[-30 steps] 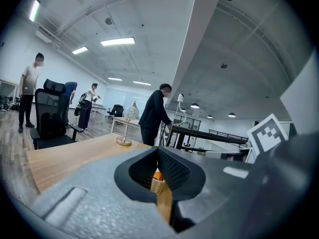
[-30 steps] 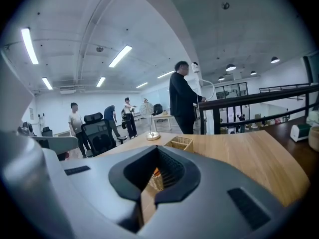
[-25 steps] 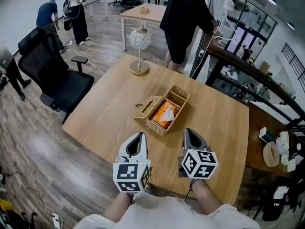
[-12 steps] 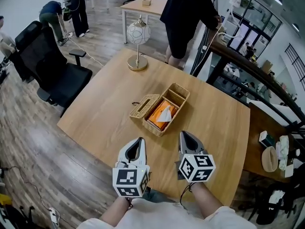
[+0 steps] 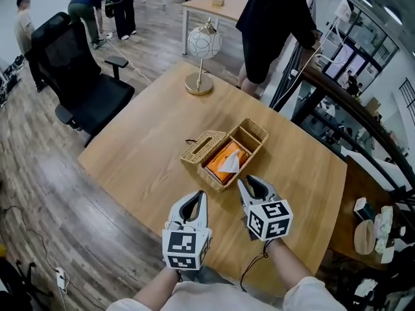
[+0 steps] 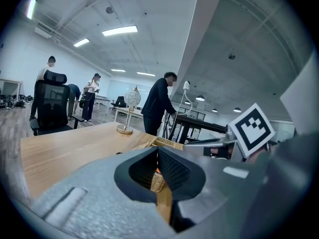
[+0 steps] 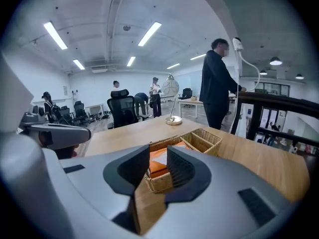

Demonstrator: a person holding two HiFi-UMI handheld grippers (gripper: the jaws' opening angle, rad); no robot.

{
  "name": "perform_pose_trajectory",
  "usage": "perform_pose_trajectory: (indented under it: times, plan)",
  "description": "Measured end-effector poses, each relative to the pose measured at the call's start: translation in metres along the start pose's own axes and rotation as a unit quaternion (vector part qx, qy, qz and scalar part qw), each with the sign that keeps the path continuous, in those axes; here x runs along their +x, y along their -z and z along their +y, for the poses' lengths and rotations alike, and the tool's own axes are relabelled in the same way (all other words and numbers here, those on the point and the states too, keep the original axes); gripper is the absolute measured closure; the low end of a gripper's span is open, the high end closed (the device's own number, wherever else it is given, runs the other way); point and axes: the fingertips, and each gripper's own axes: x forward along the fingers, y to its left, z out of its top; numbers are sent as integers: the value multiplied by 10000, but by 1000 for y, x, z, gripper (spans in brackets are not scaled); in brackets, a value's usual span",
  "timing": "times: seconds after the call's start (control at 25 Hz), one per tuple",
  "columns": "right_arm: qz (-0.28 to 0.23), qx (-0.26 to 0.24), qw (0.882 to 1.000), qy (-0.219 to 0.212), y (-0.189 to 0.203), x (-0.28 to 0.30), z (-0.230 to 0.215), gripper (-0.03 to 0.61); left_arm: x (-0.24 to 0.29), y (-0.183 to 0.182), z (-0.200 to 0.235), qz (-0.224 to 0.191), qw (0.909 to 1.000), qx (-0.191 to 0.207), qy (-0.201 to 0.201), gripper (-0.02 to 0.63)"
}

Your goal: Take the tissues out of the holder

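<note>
Tissues (image 5: 229,163) in holder (image 5: 260,137), beyond left tongs (image 5: 201,194), right tongs (image 5: 249,183)

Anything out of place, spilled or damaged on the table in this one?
Only the wicker lid stands out: it is off the holder and lies on the table beside it. The orange tissue pack sits inside with one white tissue poking up. Nothing looks spilled or damaged.
</note>
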Motion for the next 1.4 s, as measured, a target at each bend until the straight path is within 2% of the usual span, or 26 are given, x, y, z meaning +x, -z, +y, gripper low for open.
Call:
perform_pose_trajectory:
  times: [0.16, 0.36, 0.68, 0.76, 0.96, 1.16, 1.4]
  plan:
    - [359, -515, 9975, -325, 4, 23, -1, 428, 5, 7, 7, 47, 9999, -75, -75, 603]
    - [712, -1110, 9886, -727, 4, 52, -4, 367, 14, 17, 22, 137, 9996, -161, -198, 603]
    - [1314, -1853, 9642, -1370, 17, 87, -2, 286, 29, 27, 40, 269, 9991, -214, -228, 603]
    - [1508, -2158, 9515, -1594, 23, 94, 1, 270, 33, 29, 44, 292, 9991, -216, -226, 603]
    - [1993, -3020, 9084, -2096, 37, 108, 2, 219, 44, 34, 59, 374, 9985, -279, -284, 603]
    - [2266, -3485, 8763, -2435, 41, 115, 1, 215, 53, 39, 69, 444, 9976, -374, -377, 603]
    - [2528, -4085, 8267, -2929, 51, 121, 8, 215, 63, 37, 77, 428, 9970, -442, -471, 603]
